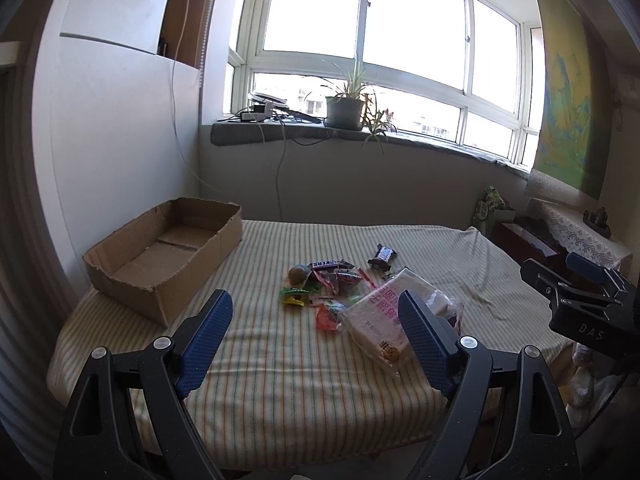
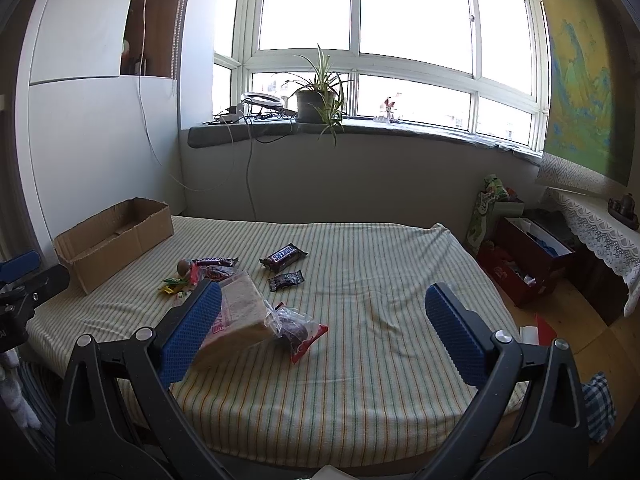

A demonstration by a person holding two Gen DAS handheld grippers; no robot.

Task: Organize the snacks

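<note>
Right of the cardboard box (image 1: pixel 160 256), the bagged bread (image 1: pixel 380 320) looks light, soft, crushable — grip its sides gently; left gripper (image 1: pixel 316 336) and right gripper (image 2: pixel 324 332) both gape apart, empty.

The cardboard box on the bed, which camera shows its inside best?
The left wrist view. There the cardboard box sits nearer and is seen from above, so its bare floor and all four walls show, with no snacks inside. The right wrist view catches the box side-on at the left edge, with little of the inside showing.

Cardboard box (image 1: pixel 160 256) sits on the table (image 1: pixel 280 380), left of the snack pile (image 1: pixel 344 296).
</note>
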